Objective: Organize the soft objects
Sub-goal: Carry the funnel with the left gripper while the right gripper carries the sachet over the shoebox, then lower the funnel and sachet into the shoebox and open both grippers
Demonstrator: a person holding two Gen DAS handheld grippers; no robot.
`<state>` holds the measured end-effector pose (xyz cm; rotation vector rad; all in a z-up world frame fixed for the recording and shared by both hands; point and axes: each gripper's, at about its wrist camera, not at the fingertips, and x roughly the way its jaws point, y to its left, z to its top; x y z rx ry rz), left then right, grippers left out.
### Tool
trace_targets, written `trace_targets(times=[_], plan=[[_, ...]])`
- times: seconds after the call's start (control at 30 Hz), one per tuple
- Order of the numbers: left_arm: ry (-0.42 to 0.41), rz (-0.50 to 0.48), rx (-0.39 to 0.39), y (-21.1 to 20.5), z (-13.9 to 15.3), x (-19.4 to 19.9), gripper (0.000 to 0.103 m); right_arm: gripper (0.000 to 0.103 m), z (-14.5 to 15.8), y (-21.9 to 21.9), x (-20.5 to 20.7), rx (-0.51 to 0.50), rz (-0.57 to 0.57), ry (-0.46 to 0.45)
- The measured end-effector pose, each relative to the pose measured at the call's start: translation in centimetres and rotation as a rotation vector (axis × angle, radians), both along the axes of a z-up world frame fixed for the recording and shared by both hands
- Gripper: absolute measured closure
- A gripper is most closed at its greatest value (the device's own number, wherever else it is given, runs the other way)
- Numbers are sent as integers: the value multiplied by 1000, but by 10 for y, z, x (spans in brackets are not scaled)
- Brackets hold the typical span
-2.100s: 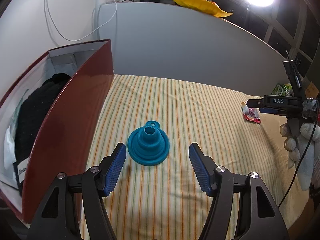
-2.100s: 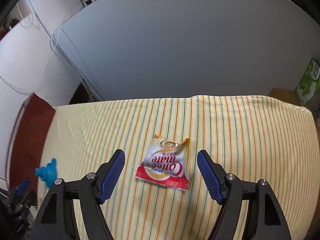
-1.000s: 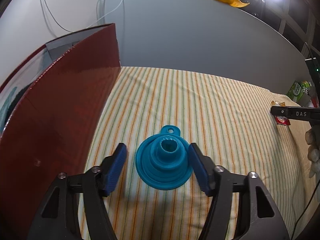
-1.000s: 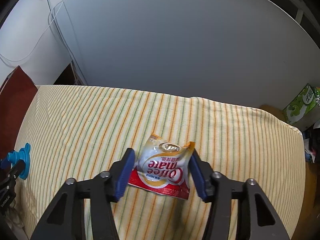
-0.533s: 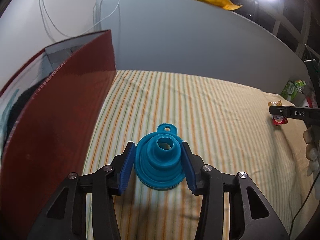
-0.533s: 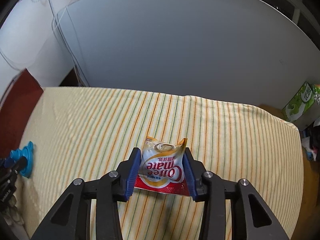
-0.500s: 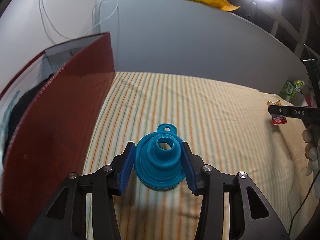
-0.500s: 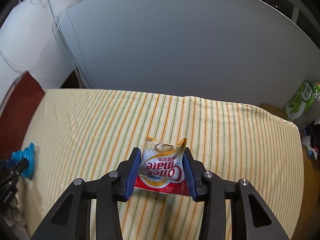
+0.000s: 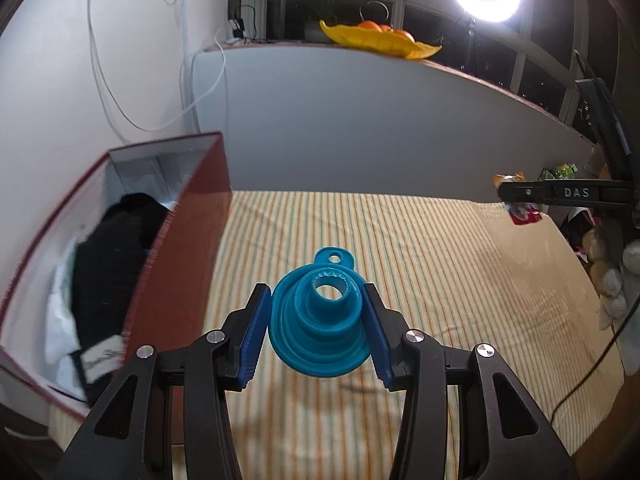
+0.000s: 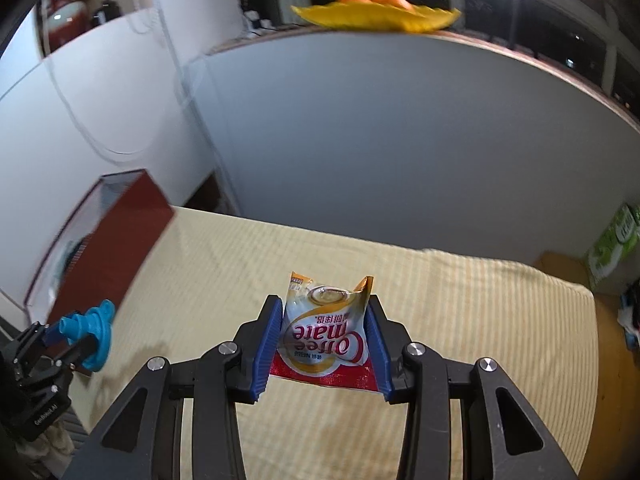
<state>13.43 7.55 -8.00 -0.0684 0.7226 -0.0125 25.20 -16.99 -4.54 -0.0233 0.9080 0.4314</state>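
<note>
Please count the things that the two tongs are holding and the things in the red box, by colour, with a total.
Teal: 1, the funnel in the left tongs.
White and red: 1, the creamer sachet in the right tongs.
Black: 1, the knitted item in the red box.
Total: 3.
</note>
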Motion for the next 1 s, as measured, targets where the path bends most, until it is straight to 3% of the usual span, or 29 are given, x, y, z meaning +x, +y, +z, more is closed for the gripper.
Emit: trace_targets(times=[0.3, 0.5, 0.73, 1.0], plan=[[-52, 56, 7, 54, 49, -2, 59, 65, 52, 85, -2, 57, 171, -71], [-29, 145, 29, 103, 60, 18, 59, 65, 74, 154, 10, 84, 269, -96], [7, 189, 54, 137, 58, 44, 59, 65, 74, 237, 16, 31, 343, -121], [39, 238, 15, 161, 48, 72, 59, 65, 53, 288, 36, 38, 344, -88]])
